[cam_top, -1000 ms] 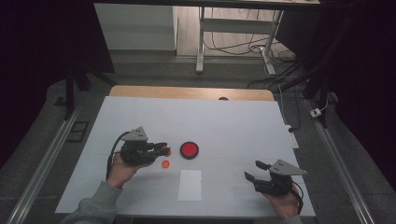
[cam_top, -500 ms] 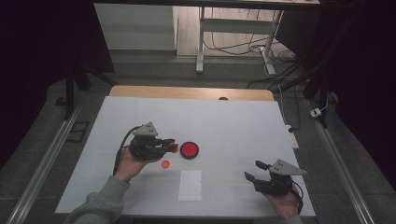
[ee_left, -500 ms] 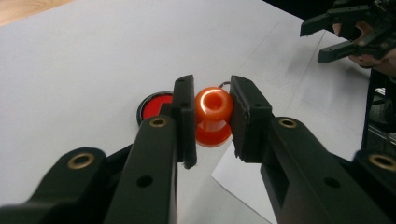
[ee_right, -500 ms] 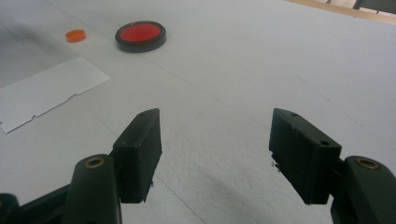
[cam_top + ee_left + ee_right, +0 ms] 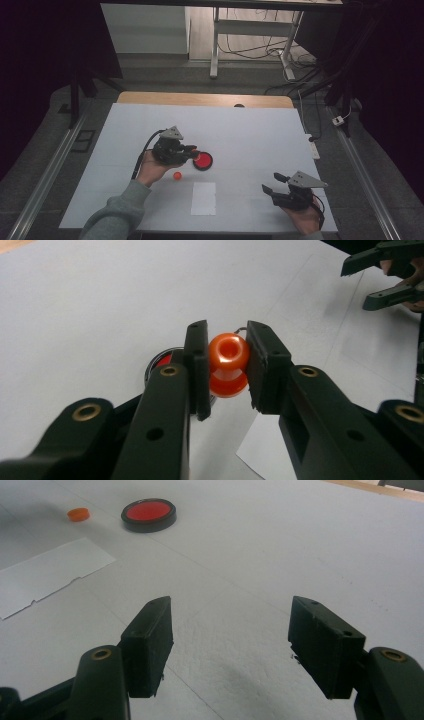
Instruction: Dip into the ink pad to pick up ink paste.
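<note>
Carrying the small orange bottle (image 5: 228, 365) clamped between its two pads, your left gripper (image 5: 192, 149) has slid from near the orange cap (image 5: 177, 175) across to the edge of the red dish (image 5: 203, 160) over the last second, so the bottle now hangs right above the dish's near rim, its open mouth facing the camera in the left gripper view. That shift suggests you are lining it up over the dish, perhaps to tip something in or set it down; the cap lies on the white table (image 5: 250, 130) just beside the dish, apart from the bottle. Your right gripper (image 5: 272, 186) rests unmoved near the table's front edge, jaws spread wide with nothing between them, right of the white paper slip (image 5: 204, 198).
</note>
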